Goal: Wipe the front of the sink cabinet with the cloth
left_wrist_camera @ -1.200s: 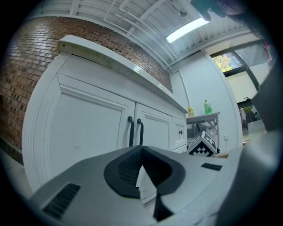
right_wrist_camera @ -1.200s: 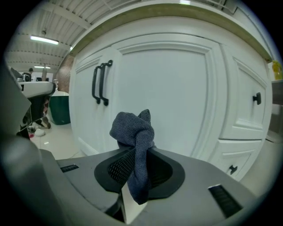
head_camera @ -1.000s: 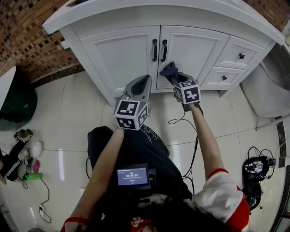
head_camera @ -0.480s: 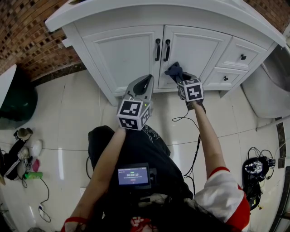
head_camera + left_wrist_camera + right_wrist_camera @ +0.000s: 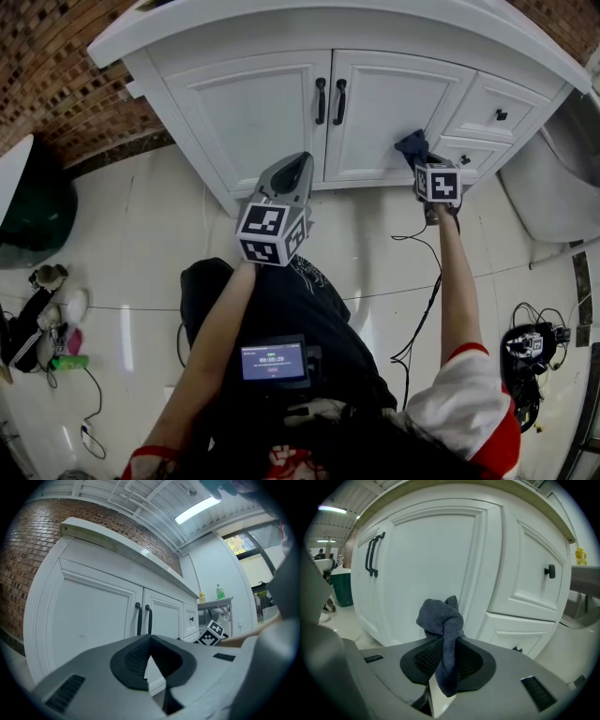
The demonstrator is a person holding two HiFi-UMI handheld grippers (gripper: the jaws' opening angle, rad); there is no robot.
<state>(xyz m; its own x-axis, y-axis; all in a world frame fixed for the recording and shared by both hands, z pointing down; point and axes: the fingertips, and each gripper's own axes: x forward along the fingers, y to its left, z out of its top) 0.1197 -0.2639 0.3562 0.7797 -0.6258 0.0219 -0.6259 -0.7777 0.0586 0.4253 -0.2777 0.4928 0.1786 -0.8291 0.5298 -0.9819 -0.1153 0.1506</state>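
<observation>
The white sink cabinet (image 5: 253,112) stands ahead with two doors, black handles (image 5: 329,101) and small drawers (image 5: 497,112) at the right. My right gripper (image 5: 417,155) is shut on a dark blue-grey cloth (image 5: 411,145), which is pressed to the lower right edge of the right door, beside the drawers. In the right gripper view the bunched cloth (image 5: 439,618) sticks up between the jaws of the right gripper (image 5: 443,660), against the cabinet (image 5: 436,559). My left gripper (image 5: 291,173) hangs shut and empty just short of the left door; its view shows the left gripper (image 5: 149,653) facing the cabinet (image 5: 93,620).
A brick wall (image 5: 56,84) flanks the cabinet on the left. A dark green bin (image 5: 33,211) and shoes with clutter (image 5: 47,319) lie on the left floor. Cables (image 5: 417,281) trail by the right arm. A white fixture (image 5: 553,187) and a black device (image 5: 530,347) sit at right.
My right gripper has slid right along the cabinet front with the cloth, from below the door handles to the right door's edge. The left gripper has barely moved.
</observation>
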